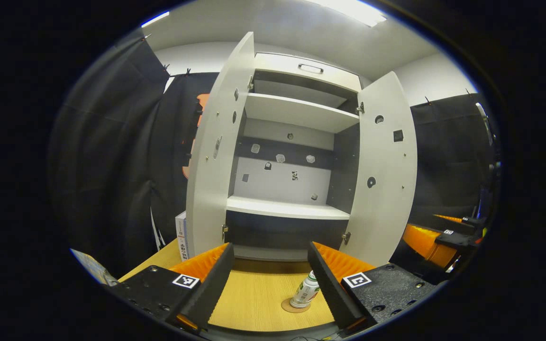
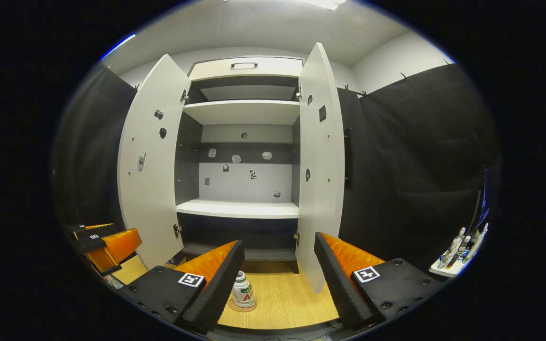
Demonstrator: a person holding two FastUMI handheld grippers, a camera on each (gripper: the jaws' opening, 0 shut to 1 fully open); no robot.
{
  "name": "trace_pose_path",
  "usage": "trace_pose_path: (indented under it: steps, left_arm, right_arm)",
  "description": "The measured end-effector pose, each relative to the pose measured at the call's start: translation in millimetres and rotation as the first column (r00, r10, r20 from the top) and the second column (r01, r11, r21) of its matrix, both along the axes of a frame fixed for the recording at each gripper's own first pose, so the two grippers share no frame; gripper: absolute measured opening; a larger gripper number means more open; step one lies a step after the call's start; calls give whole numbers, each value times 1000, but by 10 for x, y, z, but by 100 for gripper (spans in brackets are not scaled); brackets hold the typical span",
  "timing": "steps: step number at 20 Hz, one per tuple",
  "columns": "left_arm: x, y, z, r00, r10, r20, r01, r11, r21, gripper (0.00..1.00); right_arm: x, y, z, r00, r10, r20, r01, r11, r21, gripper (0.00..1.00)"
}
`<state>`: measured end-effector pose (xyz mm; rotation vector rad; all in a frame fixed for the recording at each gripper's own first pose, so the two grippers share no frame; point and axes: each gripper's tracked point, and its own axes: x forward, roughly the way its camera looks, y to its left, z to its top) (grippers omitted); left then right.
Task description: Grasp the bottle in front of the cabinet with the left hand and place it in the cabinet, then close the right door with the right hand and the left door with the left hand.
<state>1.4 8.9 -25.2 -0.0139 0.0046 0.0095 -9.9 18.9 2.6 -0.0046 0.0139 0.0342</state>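
Left gripper view: left tool (image 1: pixel 270 279) open, empty | bottle (image 1: pixel 305 290) upright on coaster (image 1: pixel 295 307), off-centre near one finger | risk: approach tips it | right tool (image 2: pixel 278 277) open

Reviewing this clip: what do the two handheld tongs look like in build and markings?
Both match. The left tongs and right tongs each have two long wedge-shaped fingers with ribbed inner faces, mounted on textured black blocks with round bolt holes. One block on each finger pair carries a square black-and-white fiducial tag. The left tongs seen from the right gripper view show the same black body.
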Motion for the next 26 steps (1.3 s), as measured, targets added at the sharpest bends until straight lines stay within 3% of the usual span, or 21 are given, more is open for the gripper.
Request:
trace_pose_path:
  steps: [12,16,17,22,26]
  left_arm:
    - [570,-639,-886,995,-89,-49,90,996,6,95]
    - [803,-811,-1246,993,-99,-68,103,993,60,95]
    - [844,-841,-1333,992,-101,-76,106,992,70,95]
    - [1087,-1025,-1928,984,-122,-132,135,987,87,95]
    - [1277,-1049,-2359,978,-95,-185,109,992,68,95]
  right_arm:
    - [189,-492,58,999,-24,-30,24,1000,14,89]
    - [293,-675,45,998,-22,-52,24,999,27,89]
    - [328,-708,45,998,-22,-55,23,999,23,98]
    - [475,-872,75,999,-26,-48,25,1000,-14,98]
    - [602,-964,74,998,-22,-55,21,1000,-18,98]
